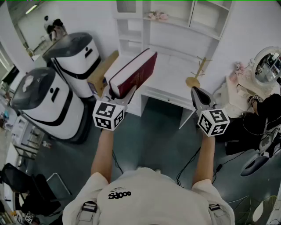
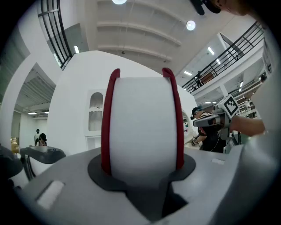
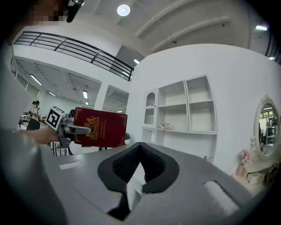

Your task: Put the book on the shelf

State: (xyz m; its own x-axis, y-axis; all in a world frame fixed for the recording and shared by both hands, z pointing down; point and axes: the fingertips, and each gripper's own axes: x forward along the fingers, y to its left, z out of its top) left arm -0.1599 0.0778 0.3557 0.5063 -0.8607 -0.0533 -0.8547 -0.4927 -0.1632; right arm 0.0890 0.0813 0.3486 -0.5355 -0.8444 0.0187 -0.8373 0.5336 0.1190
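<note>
Left hand-held gripper (image 1: 118, 93) clamps the red book (image 1: 136, 70); right hand-held gripper (image 1: 196, 91) closed, empty.

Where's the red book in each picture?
Head view: book upper middle, held by the left gripper.
Left gripper view: book dead centre, white page edge facing us.
Right gripper view: book left of middle, cover showing.
Shared landmark: white shelf unit.

Round mirror (image 1: 267, 66), wooden stand (image 1: 196, 75), cardboard box (image 1: 102, 73)
</note>
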